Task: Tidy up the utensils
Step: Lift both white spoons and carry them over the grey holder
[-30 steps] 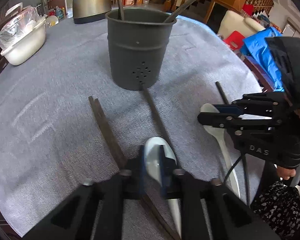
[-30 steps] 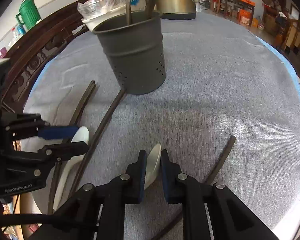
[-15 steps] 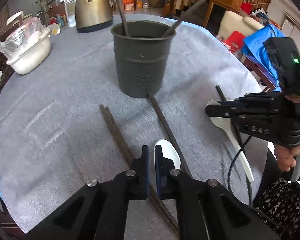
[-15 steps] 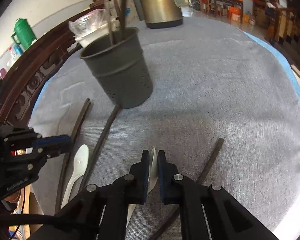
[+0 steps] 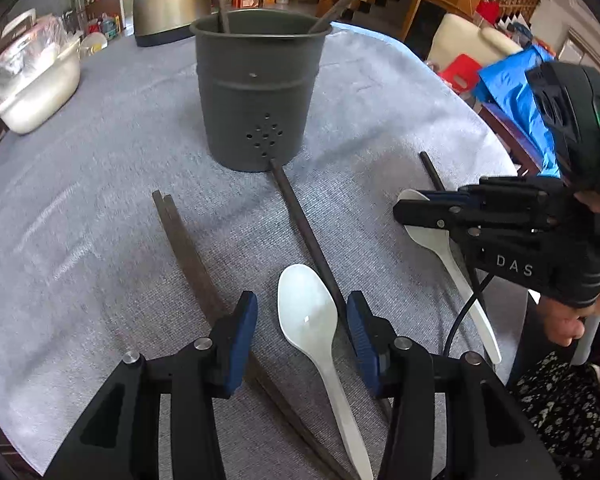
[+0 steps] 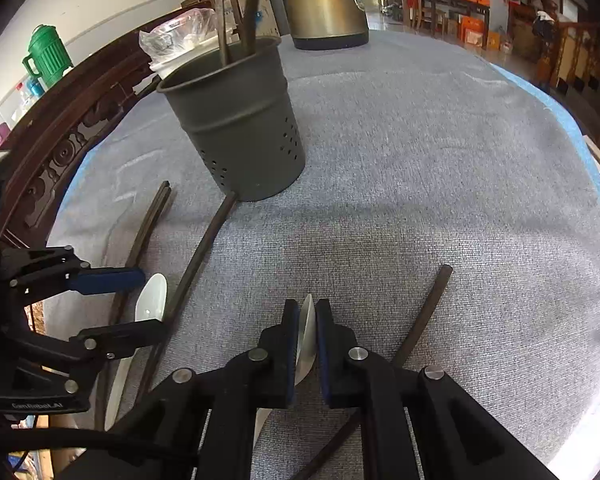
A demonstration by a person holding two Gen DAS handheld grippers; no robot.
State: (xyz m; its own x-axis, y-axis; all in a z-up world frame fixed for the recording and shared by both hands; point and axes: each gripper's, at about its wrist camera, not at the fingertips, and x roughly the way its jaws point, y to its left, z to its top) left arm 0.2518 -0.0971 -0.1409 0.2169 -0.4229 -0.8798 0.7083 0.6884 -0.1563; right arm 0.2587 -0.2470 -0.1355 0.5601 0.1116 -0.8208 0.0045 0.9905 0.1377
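Left gripper (image 5: 302, 320): low over the table, pointing toward the utensil holder; blue-padded fingers (image 5: 242, 332) spread wide, gripping nothing. In the right wrist view it (image 6: 134, 304) enters from the left edge.
Left spoon (image 5: 308, 320): white plastic, lying flat on the cloth between the spread fingers, touching neither pad, bowl toward the holder, handle running back under the gripper body.
Right gripper (image 6: 307, 328): also low and level; fingers drawn in tight on a second white spoon (image 6: 306, 336), held on edge, bowl tip poking out past the pads. From the left wrist view it (image 5: 404, 210) reaches in from the right side, spoon handle trailing down and back.
Right hand (image 5: 568, 320): gripping the tool's handle at the right edge.
Utensil holder (image 5: 258, 96): dark grey perforated metal cup, upright at mid-table, two dark chopsticks standing in it.
Loose chopsticks: a pair (image 5: 188, 256) side by side left of the left gripper; a single one (image 5: 304, 236) with its far tip touching the holder's base, passing just beside the left gripper's right finger; another (image 6: 424, 316) right of the right gripper, well apart from the holder.
Table (image 6: 440, 152): round, grey cloth; near edge close beneath both grippers, carved wooden chair back along the left rim.
Open room: wide bare cloth right of the holder.
Far edge: brass-coloured kettle (image 6: 324, 4) and a white bowl with plastic wrap (image 5: 36, 84).
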